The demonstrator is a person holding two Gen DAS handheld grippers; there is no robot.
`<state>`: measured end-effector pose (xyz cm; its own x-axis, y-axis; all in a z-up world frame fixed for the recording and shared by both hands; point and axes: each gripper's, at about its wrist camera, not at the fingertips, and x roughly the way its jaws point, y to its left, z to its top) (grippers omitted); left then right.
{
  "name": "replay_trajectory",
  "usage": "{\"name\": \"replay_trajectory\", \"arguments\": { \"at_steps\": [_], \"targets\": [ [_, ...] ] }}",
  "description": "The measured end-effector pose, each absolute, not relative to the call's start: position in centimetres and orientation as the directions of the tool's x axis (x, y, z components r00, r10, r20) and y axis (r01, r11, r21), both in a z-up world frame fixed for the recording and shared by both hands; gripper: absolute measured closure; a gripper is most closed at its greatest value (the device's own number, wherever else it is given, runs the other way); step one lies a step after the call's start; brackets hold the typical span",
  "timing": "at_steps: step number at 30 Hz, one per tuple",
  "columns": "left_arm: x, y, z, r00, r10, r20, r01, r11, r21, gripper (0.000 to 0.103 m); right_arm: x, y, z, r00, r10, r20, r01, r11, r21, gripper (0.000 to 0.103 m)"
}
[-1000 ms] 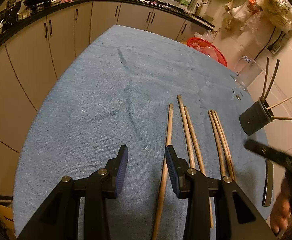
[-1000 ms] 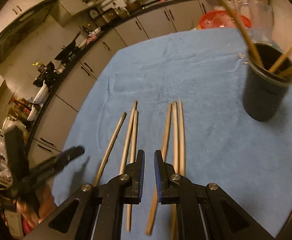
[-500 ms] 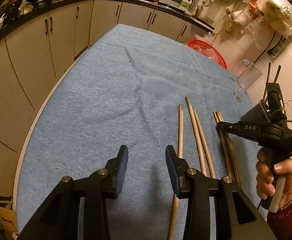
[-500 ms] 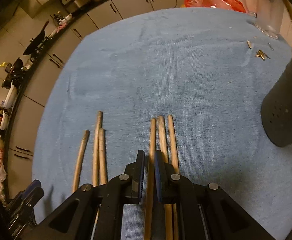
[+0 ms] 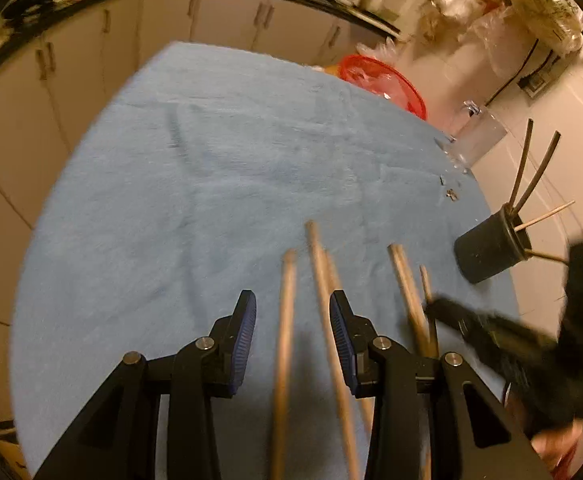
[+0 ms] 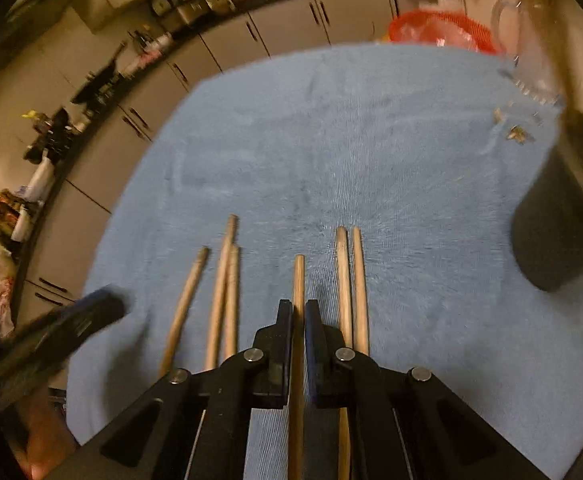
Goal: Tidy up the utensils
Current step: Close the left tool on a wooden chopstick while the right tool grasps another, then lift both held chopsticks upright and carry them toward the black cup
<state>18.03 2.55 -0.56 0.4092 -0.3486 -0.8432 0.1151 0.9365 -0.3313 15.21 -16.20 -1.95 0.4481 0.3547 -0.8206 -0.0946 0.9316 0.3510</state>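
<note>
Several wooden chopsticks lie side by side on the blue cloth (image 5: 211,200). My right gripper (image 6: 299,312) is shut on one chopstick (image 6: 299,280), which sticks out forward between its jaws; it also shows, blurred, in the left wrist view (image 5: 431,302). Two more chopsticks (image 6: 349,280) lie just right of it and three (image 6: 223,288) to its left. My left gripper (image 5: 293,312) is open, with two chopsticks (image 5: 287,320) on the cloth between its jaws. A black utensil holder (image 5: 491,248) with several sticks in it stands at the right; it also shows in the right wrist view (image 6: 559,224).
A red basket (image 5: 387,84) and a clear glass jug (image 5: 479,136) sit at the table's far right edge. Small scraps (image 6: 517,134) lie on the cloth near the jug. Kitchen cabinets and a counter run behind and to the left of the table.
My right gripper has closed on one chopstick and lifted it off the cloth. My left gripper has moved right, so two chopsticks now lie between its open jaws.
</note>
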Motion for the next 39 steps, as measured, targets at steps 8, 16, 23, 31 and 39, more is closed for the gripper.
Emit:
{"name": "replay_trajectory", "arguments": {
  "at_steps": [8, 16, 23, 31, 39],
  "targets": [
    [24.1, -1.8, -3.0, 0.300, -0.307, -0.903, 0.114, 0.952, -0.285, 0.083, 12.0, -18.1, -0.6, 0.473, 0.408, -0.781, -0.119, 0.908, 0.402, 0.097],
    [25.7, -4.2, -4.1, 0.283, -0.186, -0.941, 0.135, 0.979, -0.153, 0.094, 11.3, -18.9, -0.5, 0.474, 0.435, -0.766, -0.129, 0.894, 0.428, 0.097],
    [24.5, -5.3, -3.4, 0.360, -0.173, -0.917, 0.132, 0.982, -0.134, 0.096, 10.8, -18.5, 0.4, 0.499, 0.431, -0.752, -0.146, 0.897, 0.418, 0.097],
    [15.7, -2.7, 6.4, 0.603, -0.274, -0.749, 0.193, 0.961, -0.196, 0.096, 8.2, -18.6, 4.2, 0.608, 0.411, -0.679, -0.194, 0.906, 0.376, 0.096],
    [9.0, -0.7, 12.1, 0.705, -0.305, -0.640, 0.229, 0.952, -0.201, 0.096, 3.0, -18.9, 8.5, 0.759, 0.393, -0.519, -0.244, 0.911, 0.333, 0.096]
  ]
}}
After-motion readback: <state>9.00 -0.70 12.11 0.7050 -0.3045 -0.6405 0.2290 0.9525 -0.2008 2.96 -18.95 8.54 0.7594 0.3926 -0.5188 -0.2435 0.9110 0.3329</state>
